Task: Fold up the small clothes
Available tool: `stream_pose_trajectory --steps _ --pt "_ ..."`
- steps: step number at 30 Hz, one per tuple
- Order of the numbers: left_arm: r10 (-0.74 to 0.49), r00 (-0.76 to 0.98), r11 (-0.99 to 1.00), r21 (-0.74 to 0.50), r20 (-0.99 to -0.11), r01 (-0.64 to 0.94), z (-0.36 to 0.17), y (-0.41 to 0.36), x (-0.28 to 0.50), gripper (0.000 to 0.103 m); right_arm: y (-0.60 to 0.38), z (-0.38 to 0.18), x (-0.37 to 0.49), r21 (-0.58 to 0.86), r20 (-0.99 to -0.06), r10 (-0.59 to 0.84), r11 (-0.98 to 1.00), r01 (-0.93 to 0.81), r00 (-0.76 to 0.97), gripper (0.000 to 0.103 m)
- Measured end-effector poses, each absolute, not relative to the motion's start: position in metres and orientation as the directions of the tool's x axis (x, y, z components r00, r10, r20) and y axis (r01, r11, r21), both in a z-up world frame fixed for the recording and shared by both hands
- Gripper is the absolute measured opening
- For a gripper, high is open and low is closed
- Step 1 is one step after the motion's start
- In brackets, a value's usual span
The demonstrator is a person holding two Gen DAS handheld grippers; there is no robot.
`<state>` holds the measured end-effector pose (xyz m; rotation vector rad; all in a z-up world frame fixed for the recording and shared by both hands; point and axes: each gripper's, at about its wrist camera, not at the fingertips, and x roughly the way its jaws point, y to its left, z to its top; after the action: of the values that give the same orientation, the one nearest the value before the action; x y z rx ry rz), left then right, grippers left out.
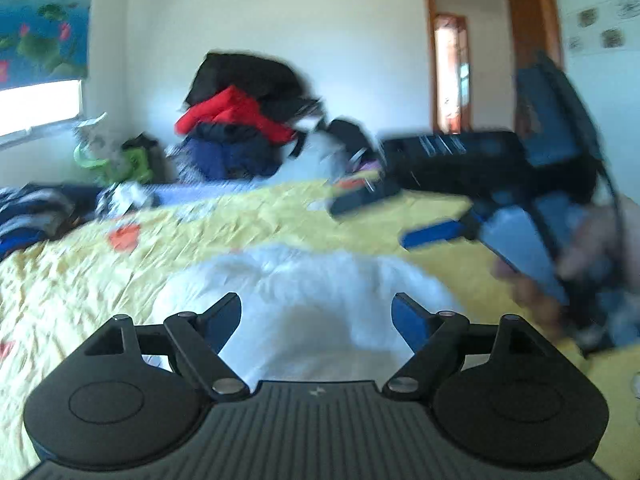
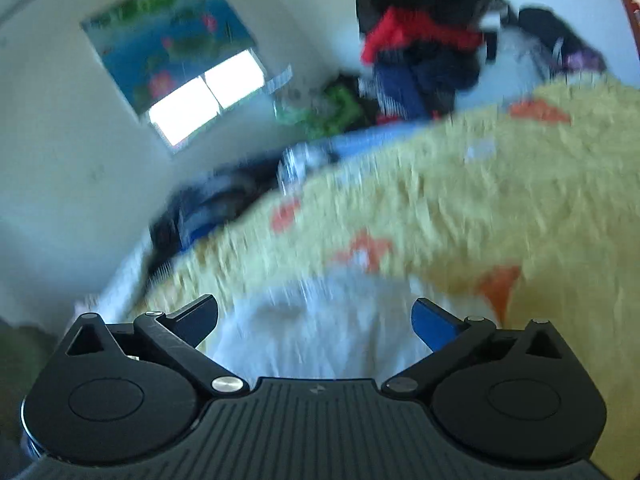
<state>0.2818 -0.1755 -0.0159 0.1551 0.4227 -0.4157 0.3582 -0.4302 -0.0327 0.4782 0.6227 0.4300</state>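
A small white garment [image 1: 312, 300] lies on the yellow bedspread [image 1: 100, 280], just ahead of my left gripper [image 1: 316, 312], which is open and empty above it. In the left wrist view my right gripper [image 1: 380, 216] shows at the right, blurred, its blue fingers apart over the bedspread, held by a hand [image 1: 592, 248]. In the right wrist view the white garment [image 2: 320, 332] lies between and below the wide-open fingers of my right gripper [image 2: 316, 316]. Both views are blurred by motion.
A heap of black, red and navy clothes [image 1: 240, 120] stands at the far side of the bed. Dark striped clothes [image 1: 32, 208] lie at the far left edge. A window [image 2: 204, 96] and a wooden door frame [image 1: 492, 40] are behind.
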Motion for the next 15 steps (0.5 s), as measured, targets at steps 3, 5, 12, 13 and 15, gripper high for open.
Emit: stream_pose_trajectory --steps 3,5,12,13,15 --pt "-0.265 0.821 0.914 0.140 -0.505 0.381 -0.042 -0.184 0.294 0.081 -0.416 -0.061 0.363 0.442 -0.573 0.448 0.874 -0.201 0.686 0.091" --pt "-0.264 0.837 0.895 0.201 -0.480 0.397 -0.050 -0.191 0.287 0.081 -0.402 -0.073 0.360 0.350 -0.606 0.416 0.905 -0.243 0.678 0.094" --pt "-0.274 0.804 0.895 0.165 -0.528 0.414 -0.073 -0.198 0.306 0.083 -0.407 -0.109 0.368 0.375 -0.616 0.444 0.892 -0.252 0.651 0.100" --pt "-0.268 0.804 0.893 0.176 -0.531 0.414 -0.073 -0.201 0.306 0.083 -0.409 -0.113 0.368 0.383 -0.608 0.447 0.889 -0.251 0.656 0.100" --pt "-0.274 0.796 0.881 0.191 -0.540 0.433 -0.068 -0.203 0.305 0.083 -0.406 -0.111 0.367 0.371 -0.612 0.439 0.894 -0.252 0.658 0.100"
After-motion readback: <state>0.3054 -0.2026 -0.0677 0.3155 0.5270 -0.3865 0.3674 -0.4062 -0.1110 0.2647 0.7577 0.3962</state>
